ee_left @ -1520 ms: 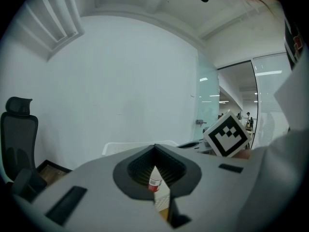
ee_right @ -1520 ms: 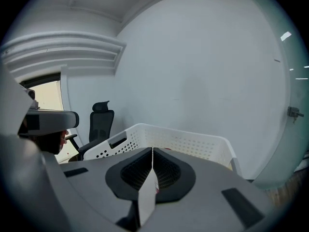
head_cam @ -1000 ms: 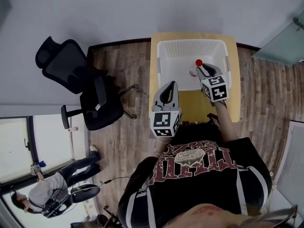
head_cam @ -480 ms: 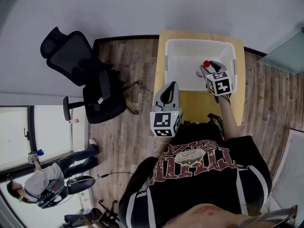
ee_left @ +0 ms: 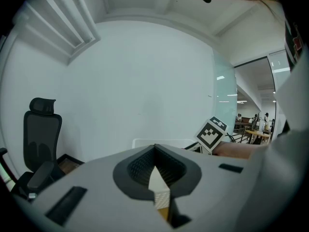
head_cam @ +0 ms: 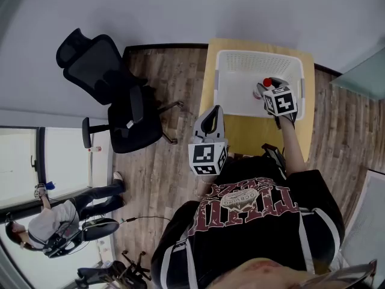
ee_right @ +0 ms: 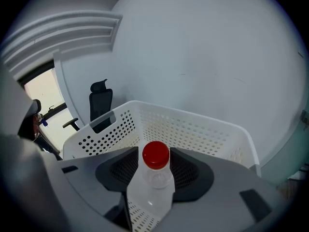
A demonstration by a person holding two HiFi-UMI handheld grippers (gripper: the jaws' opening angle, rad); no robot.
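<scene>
A clear bottle with a red cap [ee_right: 156, 170] stands upright in a white perforated basket [ee_right: 193, 129]. My right gripper [ee_right: 153, 187] has a jaw against each side of the bottle and is shut on it. From the head view, that gripper [head_cam: 269, 86] reaches into the basket [head_cam: 258, 54] at its right side, with the red cap [head_cam: 267, 82] at its tip. My left gripper [head_cam: 215, 109] hovers by the front left corner of the yellow table [head_cam: 258, 134]. Its jaws are shut with nothing between them [ee_left: 157, 178].
A black office chair [head_cam: 108, 89] stands on the wood floor left of the table, and it shows in both gripper views too [ee_left: 41, 139]. A person [head_cam: 54, 239] is at the lower left. A white wall lies beyond the basket and a glass partition to the right.
The right gripper moved forward over the basket. Its jaws, shut before, now have the bottle between them. The left gripper swung slightly, bringing the chair further into its view.
</scene>
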